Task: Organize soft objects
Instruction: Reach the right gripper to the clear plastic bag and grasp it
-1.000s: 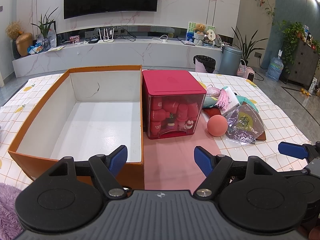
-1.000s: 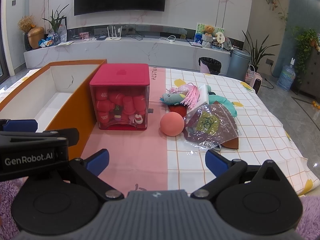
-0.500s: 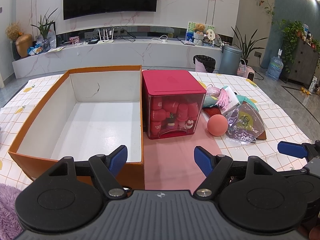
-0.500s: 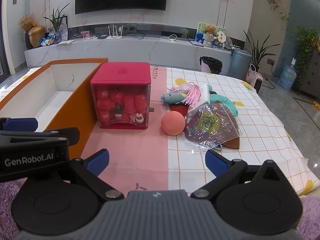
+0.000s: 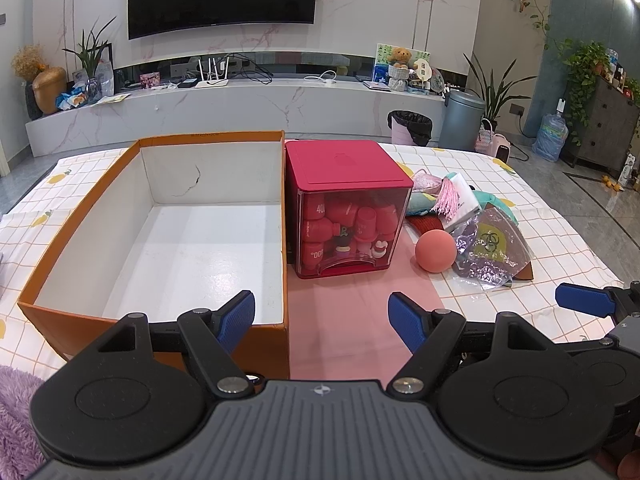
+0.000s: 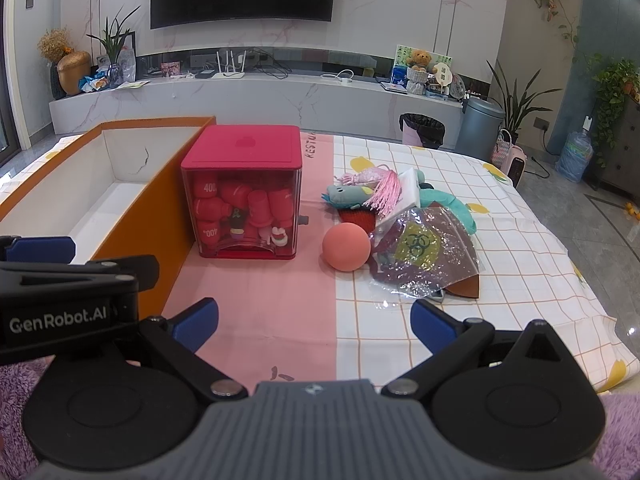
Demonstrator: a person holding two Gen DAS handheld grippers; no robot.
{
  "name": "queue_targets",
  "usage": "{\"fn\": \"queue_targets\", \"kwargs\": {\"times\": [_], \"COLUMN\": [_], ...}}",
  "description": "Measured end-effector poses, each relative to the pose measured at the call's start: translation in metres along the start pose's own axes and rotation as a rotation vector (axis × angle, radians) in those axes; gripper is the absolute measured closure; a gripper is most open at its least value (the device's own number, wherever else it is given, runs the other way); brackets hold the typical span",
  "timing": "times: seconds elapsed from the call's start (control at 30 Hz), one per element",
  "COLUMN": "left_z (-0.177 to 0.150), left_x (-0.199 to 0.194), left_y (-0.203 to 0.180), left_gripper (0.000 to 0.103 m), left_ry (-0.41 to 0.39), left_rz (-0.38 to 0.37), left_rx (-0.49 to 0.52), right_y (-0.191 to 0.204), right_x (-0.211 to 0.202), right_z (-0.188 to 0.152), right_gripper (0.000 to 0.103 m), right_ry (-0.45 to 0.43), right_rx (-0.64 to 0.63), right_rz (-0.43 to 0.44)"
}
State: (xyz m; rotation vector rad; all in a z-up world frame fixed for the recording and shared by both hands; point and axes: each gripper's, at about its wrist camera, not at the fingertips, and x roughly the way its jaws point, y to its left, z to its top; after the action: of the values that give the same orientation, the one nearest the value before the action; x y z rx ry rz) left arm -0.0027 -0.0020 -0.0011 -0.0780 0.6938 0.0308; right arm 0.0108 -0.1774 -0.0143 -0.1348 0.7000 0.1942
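We hold the left gripper point(image 5: 321, 318) at the lower centre of its frame with fingers spread apart and nothing between them, and the right gripper point(image 6: 314, 318) likewise gapes empty. The soft things, a coral ball point(image 6: 346, 247), a plush toy point(image 6: 348, 194) and a crinkled plastic bag point(image 6: 426, 256), lie heaped at centre right of the frame on the checked tablecloth point(image 6: 520, 248), just right of the red container point(image 6: 244, 196), with the orange box point(image 5: 160, 232) at left.

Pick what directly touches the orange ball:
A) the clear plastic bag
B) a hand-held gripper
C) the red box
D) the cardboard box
A: the ball rests against the clear plastic bag on its right, with pink cloth showing between it and the red box.
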Motion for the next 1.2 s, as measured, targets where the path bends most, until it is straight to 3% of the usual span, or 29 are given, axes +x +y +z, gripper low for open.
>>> {"fn": "queue_targets", "kwargs": {"times": [0.27, 0.47, 0.8, 1.03, 1.2], "left_z": [0.004, 0.017, 0.067, 0.079, 0.070], "left_x": [-0.002, -0.003, -0.014, 0.025, 0.071], "left_y": [0.000, -0.007, -0.053, -0.092, -0.111], "left_gripper": [0.014, 0.014, 0.014, 0.014, 0.014], "left_ry": [0.010, 0.015, -0.083, -0.060, -0.024], "left_rz": [0.016, 0.012, -0.063, -0.082, -0.113], "left_rx": [-0.025, -0.026, 0.082, 0.180, 0.259], "right_y": [-0.005, -0.016, -0.082, -0.141, -0.169], "right_x": [0.000, 0.006, 0.031, 0.102, 0.148], "right_z": [0.003, 0.010, 0.055, 0.094, 0.096], "right_gripper": [0.003, 0.003, 0.003, 0.003, 0.020], "right_ry": [-0.005, 0.008, 0.014, 0.159, 0.230], "right_rx": [0.032, 0.075, 0.208, 0.184, 0.277], "right_rz": [-0.003, -0.056, -0.114, -0.152, 0.023]}}
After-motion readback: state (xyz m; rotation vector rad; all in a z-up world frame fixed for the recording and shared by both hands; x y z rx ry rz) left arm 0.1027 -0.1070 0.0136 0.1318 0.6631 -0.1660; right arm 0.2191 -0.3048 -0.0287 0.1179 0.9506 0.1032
